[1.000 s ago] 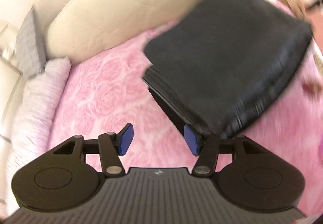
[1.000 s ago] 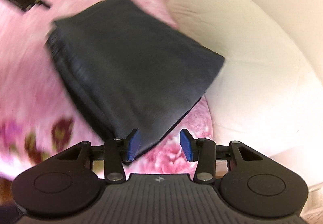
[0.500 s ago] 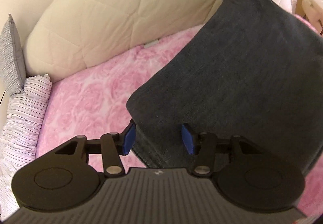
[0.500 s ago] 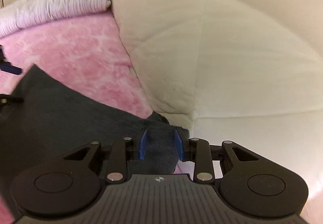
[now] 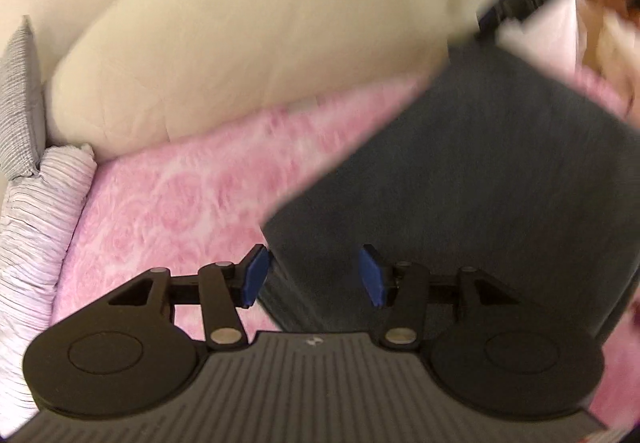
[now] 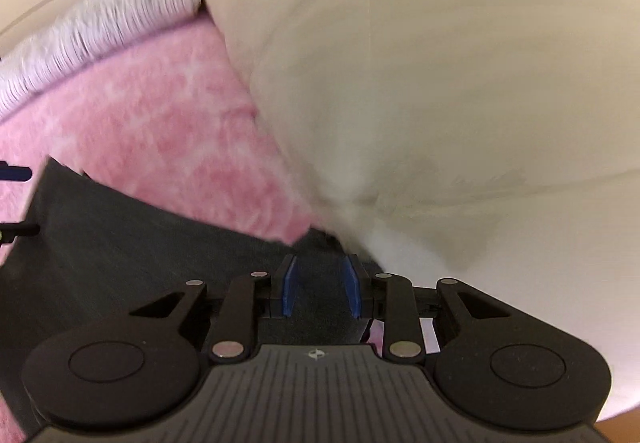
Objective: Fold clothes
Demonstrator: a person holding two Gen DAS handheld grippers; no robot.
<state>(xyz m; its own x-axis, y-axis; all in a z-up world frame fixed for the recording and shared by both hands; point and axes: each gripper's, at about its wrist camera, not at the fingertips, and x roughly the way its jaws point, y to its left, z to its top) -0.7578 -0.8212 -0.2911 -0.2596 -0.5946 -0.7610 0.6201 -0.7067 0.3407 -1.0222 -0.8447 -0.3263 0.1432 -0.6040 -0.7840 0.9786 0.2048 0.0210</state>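
A folded dark grey garment [image 5: 460,195] lies on the pink rose-patterned bedspread [image 5: 192,195]. My left gripper [image 5: 312,277] is open, its blue pads on either side of the garment's near corner, with the cloth edge between them. My right gripper [image 6: 320,289] has its jaws partly closed around the opposite corner of the same garment [image 6: 132,243], close against the cream duvet; a gap shows between the pads and the cloth. The left gripper's tip shows at the far left edge of the right wrist view [image 6: 14,175].
A big cream duvet [image 5: 248,35] lies along the far side of the bed and fills the right wrist view [image 6: 440,83]. A striped lilac pillow [image 5: 36,227] and a grey cushion [image 5: 18,99] sit at the left. Both views are motion-blurred.
Both grippers have closed in on the garment's opposite corners. The right gripper's jaws narrowed around its corner. The garment appears shifted slightly; both views are blurred by motion.
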